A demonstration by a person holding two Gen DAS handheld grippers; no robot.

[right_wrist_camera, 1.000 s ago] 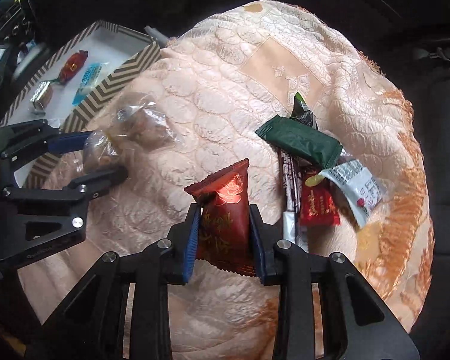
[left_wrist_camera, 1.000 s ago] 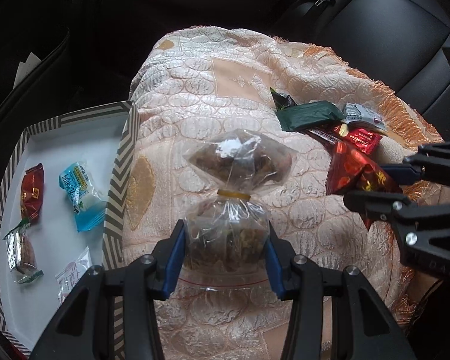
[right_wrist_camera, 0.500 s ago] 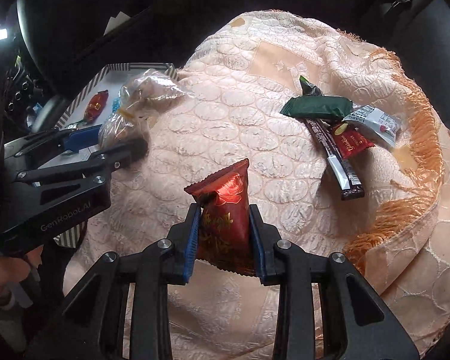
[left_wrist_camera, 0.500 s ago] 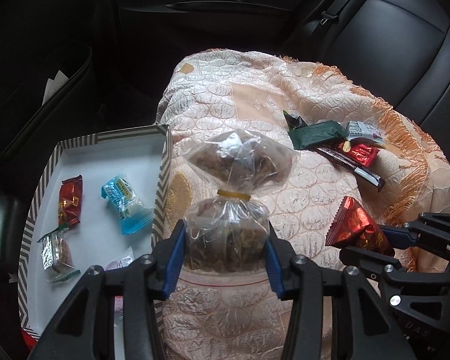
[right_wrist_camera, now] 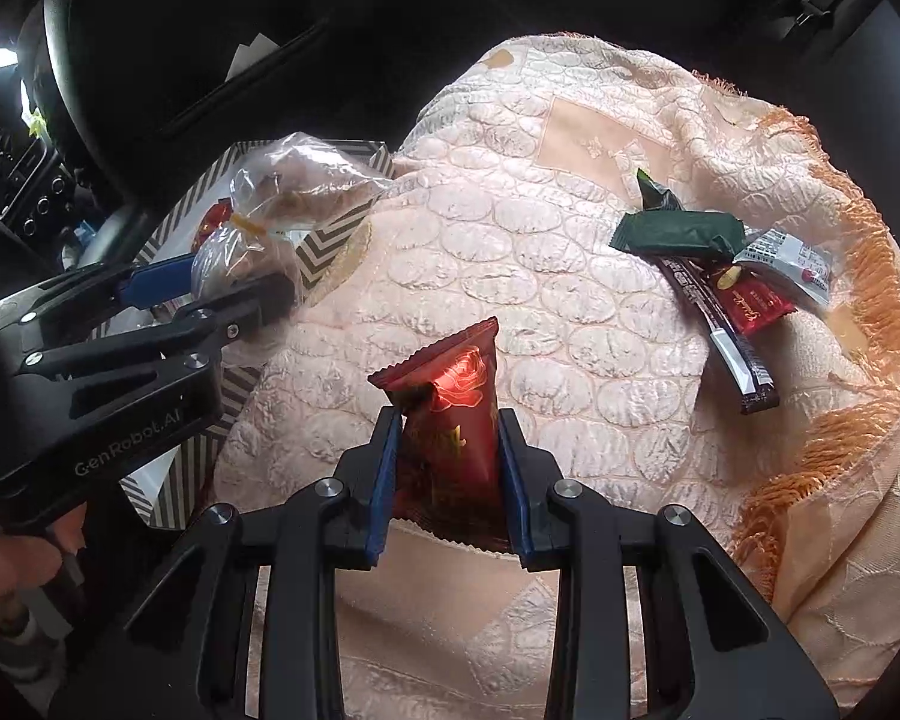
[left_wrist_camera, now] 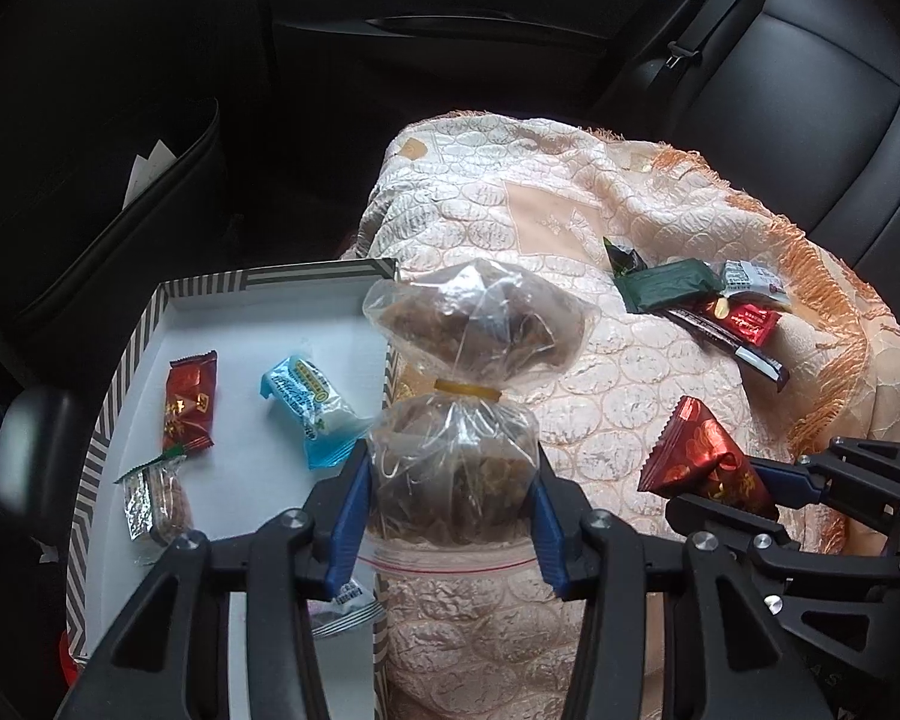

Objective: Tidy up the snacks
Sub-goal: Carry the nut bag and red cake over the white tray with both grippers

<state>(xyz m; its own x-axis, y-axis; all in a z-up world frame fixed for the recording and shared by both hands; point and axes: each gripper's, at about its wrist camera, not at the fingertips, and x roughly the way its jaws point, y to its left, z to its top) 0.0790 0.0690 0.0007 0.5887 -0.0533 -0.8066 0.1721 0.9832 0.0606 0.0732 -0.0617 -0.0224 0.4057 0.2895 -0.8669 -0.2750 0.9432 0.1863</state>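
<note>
My left gripper (left_wrist_camera: pixel 450 498) is shut on a clear plastic bag of brown snacks (left_wrist_camera: pixel 456 420) tied with a yellow band, held above the right wall of a striped white box (left_wrist_camera: pixel 282 324). The same bag (right_wrist_camera: pixel 270 204) and left gripper (right_wrist_camera: pixel 222 294) show at the left of the right wrist view. My right gripper (right_wrist_camera: pixel 447 450) is shut on a red foil snack packet (right_wrist_camera: pixel 450 414), held over the peach quilted cloth (right_wrist_camera: pixel 510 240); that packet (left_wrist_camera: pixel 702 462) appears at the right of the left wrist view. The box holds a red packet (left_wrist_camera: pixel 189 402), a blue packet (left_wrist_camera: pixel 309 408) and a clear-wrapped snack (left_wrist_camera: pixel 156 498).
A green packet (left_wrist_camera: pixel 669 285), a white packet (left_wrist_camera: pixel 750 279), a red packet (left_wrist_camera: pixel 744 324) and a dark stick (left_wrist_camera: pixel 732 342) lie together on the cloth's far right. Black car seats (left_wrist_camera: pixel 810 90) and a door surround the cloth. A hand (right_wrist_camera: pixel 6 564) grips the left tool.
Both grippers have drawn back and up from the cloth with their loads; the left one has shifted toward the box, so more of the box is in view. The right wrist has rolled.
</note>
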